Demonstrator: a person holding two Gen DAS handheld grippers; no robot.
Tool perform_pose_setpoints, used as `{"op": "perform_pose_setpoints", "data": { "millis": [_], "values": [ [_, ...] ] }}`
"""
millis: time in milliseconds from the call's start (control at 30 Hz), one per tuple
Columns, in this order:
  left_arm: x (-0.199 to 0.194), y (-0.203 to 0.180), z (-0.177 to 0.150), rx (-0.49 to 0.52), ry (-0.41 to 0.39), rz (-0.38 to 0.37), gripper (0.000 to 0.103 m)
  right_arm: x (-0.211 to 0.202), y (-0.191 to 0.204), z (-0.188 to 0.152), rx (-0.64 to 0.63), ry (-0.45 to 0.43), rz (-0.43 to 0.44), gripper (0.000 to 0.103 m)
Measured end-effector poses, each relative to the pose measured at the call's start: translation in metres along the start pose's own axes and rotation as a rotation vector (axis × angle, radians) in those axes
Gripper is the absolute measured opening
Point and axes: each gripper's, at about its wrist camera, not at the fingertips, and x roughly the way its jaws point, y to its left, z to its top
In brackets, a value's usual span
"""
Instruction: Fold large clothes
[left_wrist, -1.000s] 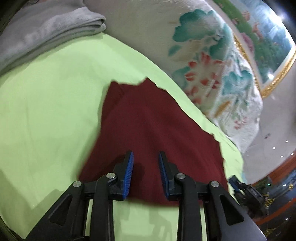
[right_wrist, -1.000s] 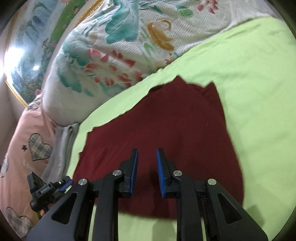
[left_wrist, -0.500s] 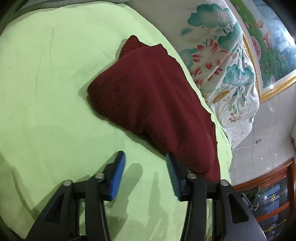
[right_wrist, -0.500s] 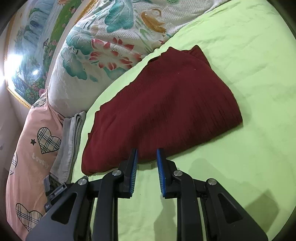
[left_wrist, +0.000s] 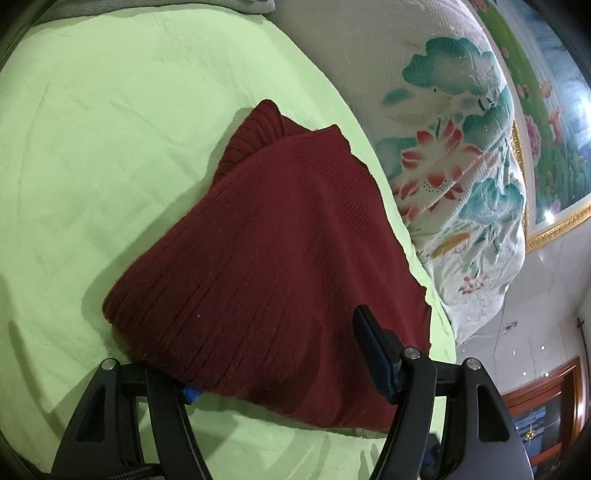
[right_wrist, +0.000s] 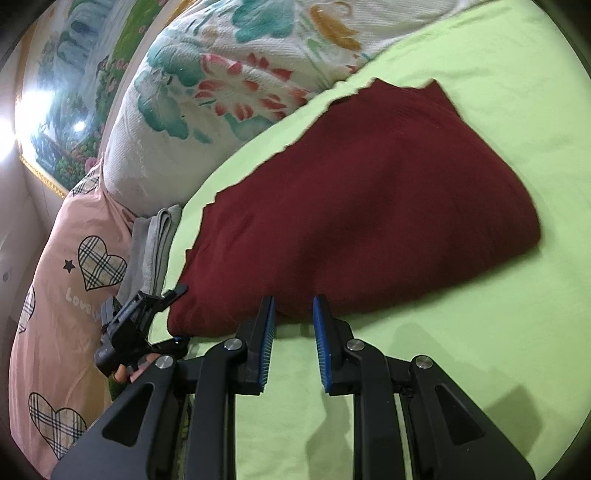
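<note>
Since a second ago your left tongs (left_wrist: 284, 373) have dropped onto the near edge of the maroon sweater (left_wrist: 280, 258), which then hung unfolded in front of both cameras and now lies folded on the green bed sheet (left_wrist: 92, 129). Their jaws are opening and stand wide, one finger above the knit and the other tucked under its edge, so the fabric sits between them without being pinched. Your right tongs (right_wrist: 293, 332) hover just off the sweater's near edge at a narrow gap, with nothing between the blue pads (right_wrist: 320, 332). In the right wrist view the sweater lies between the floral quilt (right_wrist: 221, 92) and you, with a folded grey cloth (right_wrist: 155, 243) and a pink heart-print pillow (right_wrist: 66, 280) off its left end.
</note>
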Motion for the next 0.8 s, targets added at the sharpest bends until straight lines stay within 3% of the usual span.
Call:
{"op": "perform_pose_setpoints", "data": {
  "millis": [133,333,533,600,667,700,733,767,800],
  "values": [
    [-0.004,0.004,0.0,-0.004,0.0,-0.032,0.069,0.019,0.025,0.03,-0.07,-0.014,0.013,0.022],
    [-0.003,0.004,0.0,0.006,-0.003,-0.023,0.069,0.086,0.06,0.086,-0.128,0.046,-0.012,0.021],
    [-0.002,0.003,0.001,0.005,-0.01,-0.027,0.067,0.138,0.055,0.073,-0.134,0.176,-0.107,0.02],
    [0.0,0.0,0.001,0.012,-0.019,-0.014,0.067,0.148,0.049,0.063,-0.141,0.174,-0.116,0.018],
    [0.002,-0.004,0.002,0.024,-0.031,0.004,0.062,0.149,0.053,0.055,-0.194,0.138,-0.147,0.017],
    [0.004,-0.005,0.002,0.032,-0.035,0.013,0.05,0.15,0.058,0.052,-0.215,0.127,-0.171,0.017],
    [0.006,-0.005,0.004,0.037,-0.031,0.019,0.027,0.15,0.059,0.051,-0.225,0.124,-0.182,0.017],
    [0.009,-0.006,0.005,0.039,-0.021,0.017,0.018,0.151,0.061,0.05,-0.235,0.122,-0.188,0.017],
    [0.01,-0.007,0.006,0.038,-0.015,0.001,0.019,0.152,0.06,0.05,-0.237,0.123,-0.185,0.017]
  ]
}}
